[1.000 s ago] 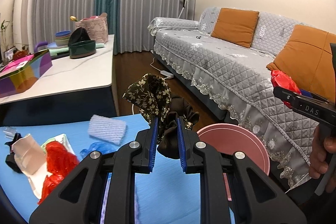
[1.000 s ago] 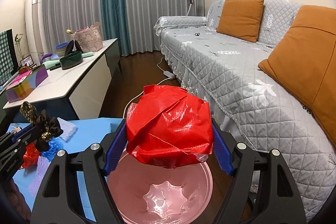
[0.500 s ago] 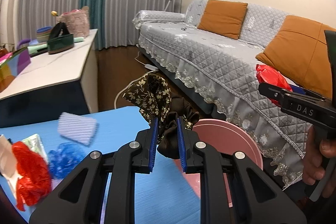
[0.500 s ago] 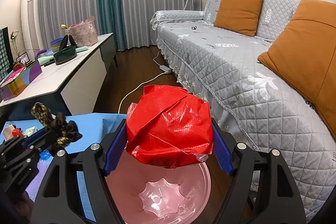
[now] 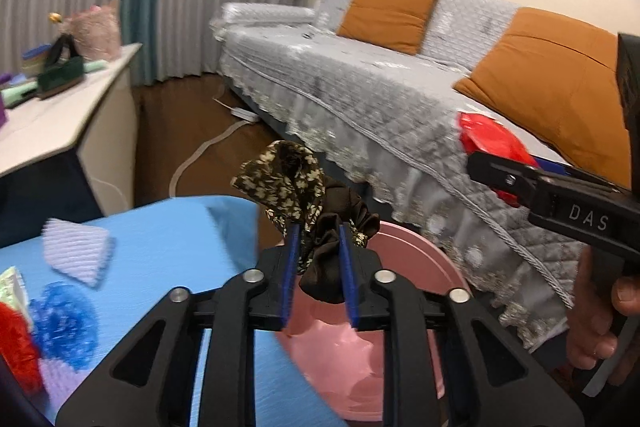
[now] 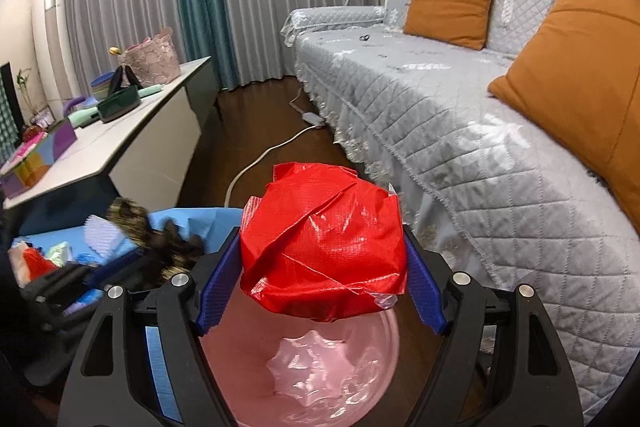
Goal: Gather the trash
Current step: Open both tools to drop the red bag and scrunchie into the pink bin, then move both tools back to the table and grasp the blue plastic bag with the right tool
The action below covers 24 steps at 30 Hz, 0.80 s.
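right wrist: crumpled glossy red wrapper (image 6: 324, 247) in tool (image 6: 320, 279).

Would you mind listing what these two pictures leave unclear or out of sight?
- Pink bin: near rim cut off by the bottom edge in the right wrist view; far rim hidden behind the red bag.
- Trash on the blue mat: motion-blurred in the left wrist view.
- Dark scrunchie: blurred in the right wrist view.

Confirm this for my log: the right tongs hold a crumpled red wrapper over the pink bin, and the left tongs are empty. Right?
Not quite. The left tongs aren't empty: the left wrist view shows them shut on a dark floral scrunchie. The right tongs do hold the red wrapper over the pink bin.
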Motion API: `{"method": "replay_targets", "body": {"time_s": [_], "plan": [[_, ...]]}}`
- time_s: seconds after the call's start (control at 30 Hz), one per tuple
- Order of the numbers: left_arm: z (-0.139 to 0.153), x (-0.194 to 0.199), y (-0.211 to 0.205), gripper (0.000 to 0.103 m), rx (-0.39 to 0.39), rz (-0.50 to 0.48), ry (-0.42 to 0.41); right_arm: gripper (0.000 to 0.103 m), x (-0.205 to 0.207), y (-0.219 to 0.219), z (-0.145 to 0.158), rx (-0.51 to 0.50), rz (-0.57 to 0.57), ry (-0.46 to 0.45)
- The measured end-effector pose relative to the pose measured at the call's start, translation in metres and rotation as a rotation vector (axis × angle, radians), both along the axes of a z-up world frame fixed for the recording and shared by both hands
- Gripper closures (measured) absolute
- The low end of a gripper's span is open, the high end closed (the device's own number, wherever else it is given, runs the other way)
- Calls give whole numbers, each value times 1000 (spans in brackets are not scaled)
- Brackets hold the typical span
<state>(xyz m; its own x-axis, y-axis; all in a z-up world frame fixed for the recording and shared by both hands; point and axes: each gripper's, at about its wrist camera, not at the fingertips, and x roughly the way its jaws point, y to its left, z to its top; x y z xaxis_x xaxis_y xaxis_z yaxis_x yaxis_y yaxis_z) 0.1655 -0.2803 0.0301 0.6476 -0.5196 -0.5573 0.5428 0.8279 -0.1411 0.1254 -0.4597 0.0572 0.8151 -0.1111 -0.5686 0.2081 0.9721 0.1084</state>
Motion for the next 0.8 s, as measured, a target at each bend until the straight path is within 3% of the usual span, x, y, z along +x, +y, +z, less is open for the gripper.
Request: {"method": "replay_targets", "body": {"time_s": [0.07, 0.17, 0.47, 0.6, 0.8], "plan": [[-3, 1, -4, 63, 11, -25, 12, 23, 1, 0, 0, 6, 1, 1], [-4, -1, 1, 62, 11, -14, 15, 19, 1, -1, 1, 15, -2, -1], [11, -20, 26, 62, -2, 12, -4, 23, -2, 9, 9, 20, 8, -27], [25, -33, 45, 63, -11, 31, -27, 30, -8, 24, 18, 4, 34, -80], [45, -56, 88, 63, -15, 75, -73, 31, -16, 61, 31, -9, 91, -171]]}}
